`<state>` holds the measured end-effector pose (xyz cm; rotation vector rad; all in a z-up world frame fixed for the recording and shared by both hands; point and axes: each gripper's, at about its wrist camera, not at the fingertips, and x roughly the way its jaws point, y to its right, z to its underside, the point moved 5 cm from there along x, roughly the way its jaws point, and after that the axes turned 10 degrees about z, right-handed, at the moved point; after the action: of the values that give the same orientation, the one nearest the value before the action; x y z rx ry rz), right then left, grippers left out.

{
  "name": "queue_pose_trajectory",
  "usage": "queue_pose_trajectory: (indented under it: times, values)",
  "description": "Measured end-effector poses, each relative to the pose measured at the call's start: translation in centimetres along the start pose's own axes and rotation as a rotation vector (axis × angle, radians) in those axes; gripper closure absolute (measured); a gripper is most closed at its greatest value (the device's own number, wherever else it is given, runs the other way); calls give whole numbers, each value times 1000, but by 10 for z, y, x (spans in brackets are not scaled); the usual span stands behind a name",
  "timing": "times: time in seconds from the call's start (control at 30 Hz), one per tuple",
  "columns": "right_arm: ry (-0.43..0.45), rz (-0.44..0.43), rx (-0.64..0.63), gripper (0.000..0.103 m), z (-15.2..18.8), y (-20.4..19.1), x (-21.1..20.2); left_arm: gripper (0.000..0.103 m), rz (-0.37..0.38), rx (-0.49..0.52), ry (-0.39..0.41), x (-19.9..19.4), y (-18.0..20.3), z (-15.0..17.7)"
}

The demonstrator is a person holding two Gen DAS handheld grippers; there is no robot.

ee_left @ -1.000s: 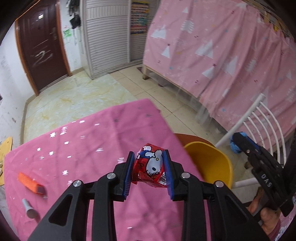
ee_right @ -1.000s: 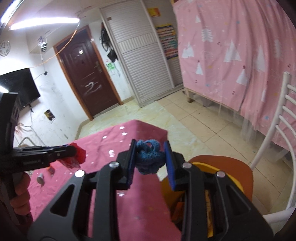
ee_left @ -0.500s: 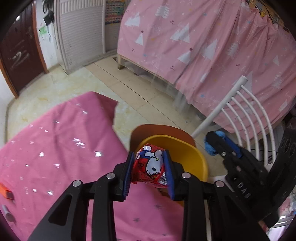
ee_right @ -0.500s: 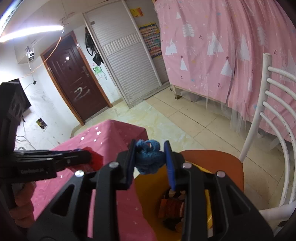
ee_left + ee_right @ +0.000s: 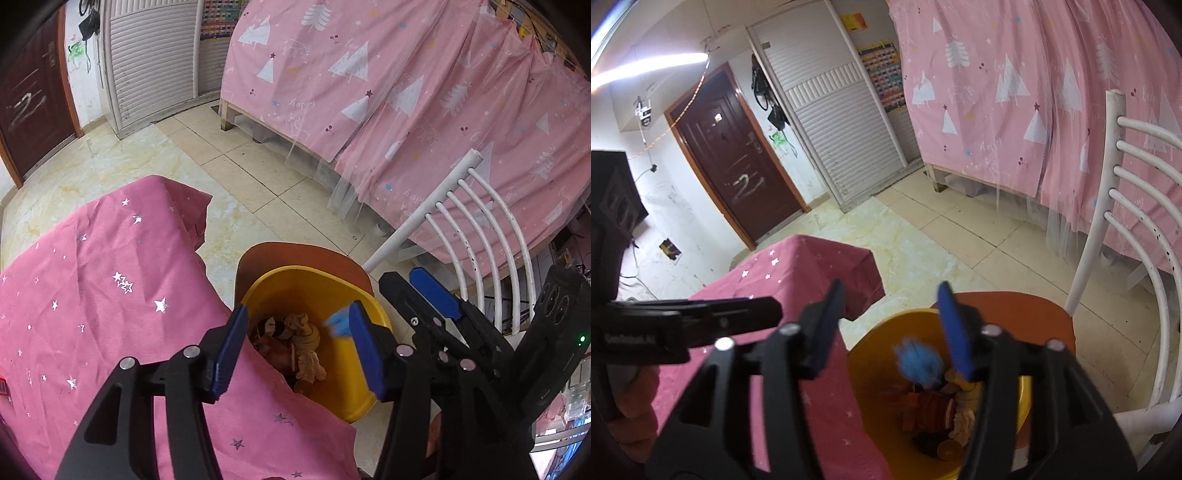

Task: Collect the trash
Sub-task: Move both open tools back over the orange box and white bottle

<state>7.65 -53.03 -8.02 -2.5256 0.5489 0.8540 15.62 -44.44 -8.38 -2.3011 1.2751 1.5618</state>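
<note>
A yellow bin (image 5: 343, 391) holding several pieces of trash stands on an orange chair seat (image 5: 295, 254), beside the pink-clothed table (image 5: 110, 295). My left gripper (image 5: 295, 350) is open and empty above the bin. My right gripper (image 5: 892, 332) is open above the bin (image 5: 871, 350) too. A blue yarn ball (image 5: 918, 363) is blurred in mid-air, falling between the right fingers into the bin; it also shows in the left wrist view (image 5: 338, 326). The red wrapper is not clearly visible among the trash. The right gripper shows at the right of the left wrist view (image 5: 417, 291).
A white chair back (image 5: 472, 236) rises right of the bin. A pink curtain (image 5: 406, 92) covers a bed frame beyond. The tiled floor (image 5: 258, 177), a brown door (image 5: 738, 177) and a white shutter cupboard (image 5: 842, 122) lie further off.
Both grippers moved over the bin and opened. The red wrapper left the left gripper. The blue yarn ball left the right gripper and is dropping.
</note>
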Motion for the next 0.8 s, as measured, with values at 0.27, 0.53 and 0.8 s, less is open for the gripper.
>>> queue_pose_trajectory:
  times: [0.27, 0.53, 0.8]
  values:
    - [-8, -6, -11, 41, 1, -12, 2, 53, -16, -26, 31, -20, -16, 1]
    - [3, -40, -70, 41, -3, -53, -5, 52, -58, -46, 115, -67, -42, 7]
    - [1, -113, -168, 32, 0, -120, -7, 50, -168, -101, 197, -126, -93, 24]
